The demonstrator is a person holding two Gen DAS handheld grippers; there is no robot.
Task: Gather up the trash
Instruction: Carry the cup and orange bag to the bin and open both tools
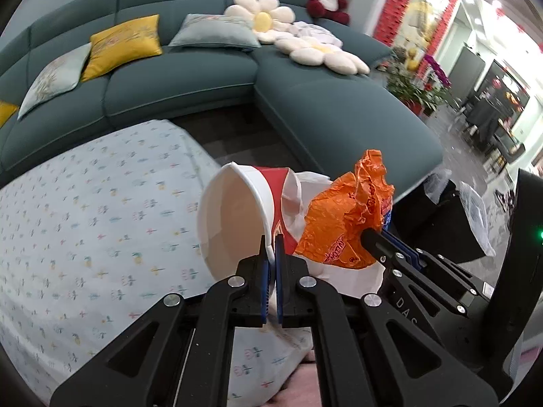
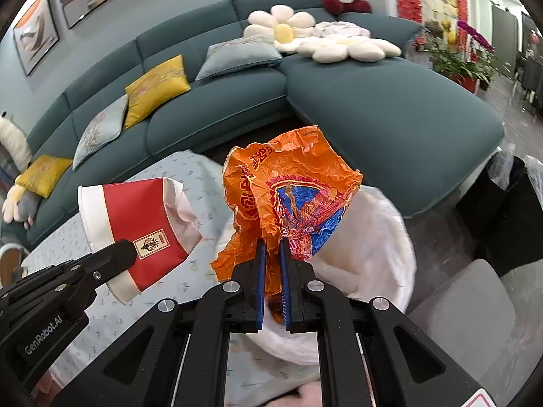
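Note:
My left gripper (image 1: 270, 242) is shut on the rim of a red and white paper cup (image 1: 237, 217), held tilted above the table; the cup also shows in the right wrist view (image 2: 135, 227). My right gripper (image 2: 271, 247) is shut on a crumpled orange snack wrapper (image 2: 288, 190), held above a white trash bag (image 2: 373, 247). In the left wrist view the wrapper (image 1: 342, 217) and the right gripper's fingers (image 1: 376, 240) are just right of the cup, over the white bag (image 1: 353, 278).
A table with a patterned light cloth (image 1: 85, 224) lies below and to the left. A teal sectional sofa (image 2: 373, 108) with cushions stands behind. A black bin (image 2: 509, 217) with clear bags stands on the right. A grey seat (image 2: 458, 312) is at the lower right.

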